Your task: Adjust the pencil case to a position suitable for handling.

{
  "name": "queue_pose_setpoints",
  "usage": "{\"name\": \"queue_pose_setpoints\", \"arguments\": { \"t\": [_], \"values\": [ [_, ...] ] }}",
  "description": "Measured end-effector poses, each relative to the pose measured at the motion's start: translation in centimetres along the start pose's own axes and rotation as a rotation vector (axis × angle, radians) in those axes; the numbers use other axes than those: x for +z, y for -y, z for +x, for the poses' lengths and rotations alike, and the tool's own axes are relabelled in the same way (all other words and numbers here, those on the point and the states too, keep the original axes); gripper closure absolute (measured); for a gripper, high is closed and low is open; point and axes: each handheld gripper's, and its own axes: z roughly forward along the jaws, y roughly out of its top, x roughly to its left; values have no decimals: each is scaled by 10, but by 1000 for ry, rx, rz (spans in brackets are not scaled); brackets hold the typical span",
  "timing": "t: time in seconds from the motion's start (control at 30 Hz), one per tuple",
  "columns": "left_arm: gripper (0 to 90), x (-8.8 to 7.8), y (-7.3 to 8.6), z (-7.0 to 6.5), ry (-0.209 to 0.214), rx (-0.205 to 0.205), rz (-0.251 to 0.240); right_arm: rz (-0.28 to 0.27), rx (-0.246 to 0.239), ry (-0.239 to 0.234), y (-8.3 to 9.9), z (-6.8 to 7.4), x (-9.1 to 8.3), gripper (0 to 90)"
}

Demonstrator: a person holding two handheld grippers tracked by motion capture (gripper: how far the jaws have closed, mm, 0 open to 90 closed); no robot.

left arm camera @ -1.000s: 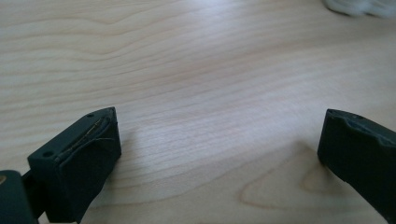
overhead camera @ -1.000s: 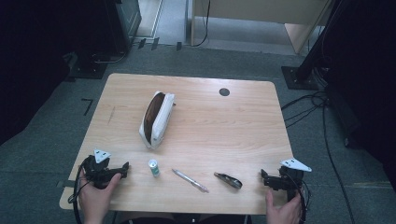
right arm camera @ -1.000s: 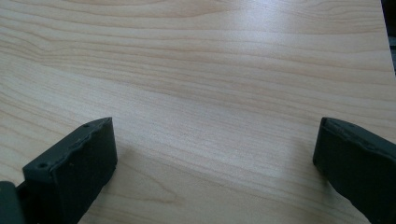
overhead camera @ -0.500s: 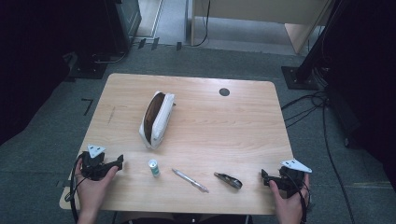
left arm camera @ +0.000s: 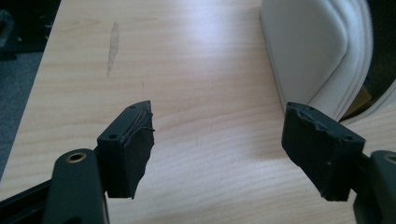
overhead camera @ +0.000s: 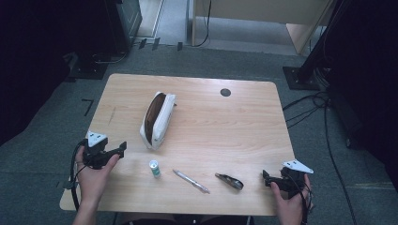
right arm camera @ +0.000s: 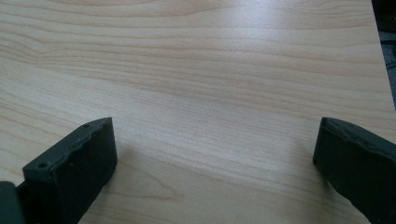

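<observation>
My left tongs [overhead camera: 123, 147] hover at the left edge of the pale wooden desk [overhead camera: 244, 126], jaws apart with nothing between them, though they have just been closing. Ahead, just beside them, lies the white zippered pencil case [overhead camera: 157, 119], unzipped. My right tongs [overhead camera: 265, 178] rest spread and empty near the front right corner. I judge a narrowed opening risks nudging the soft case aside instead of straddling it.

On the table [overhead camera: 244, 126] there is one white pouch [overhead camera: 157, 119], one little bottle [overhead camera: 154, 168], one pen [overhead camera: 190, 181] and one dark folded tool [overhead camera: 229, 181]. That makes four things. One round black hole [overhead camera: 225, 92] sits near the far edge.
</observation>
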Motion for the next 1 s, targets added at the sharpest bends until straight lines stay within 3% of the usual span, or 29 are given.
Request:
{"name": "queue_pose_setpoints", "arguments": {
  "t": [0.23, 0.33, 0.63, 1.0],
  "values": [
    [314, 4, -13, -9, 43, 22, -10, 0, -1, 0, 0, 0, 0, 0],
    [322, 8, -19, -16, 67, 49, -10, -1, 0, 0, 0, 0, 0, 0],
    [332, 10, -30, -24, 115, 48, -28, -2, 1, 0, 0, 0, 0, 0],
    [362, 26, -47, -44, 160, 84, 3, -1, -2, 0, 0, 0, 0, 0]
  ]
}}
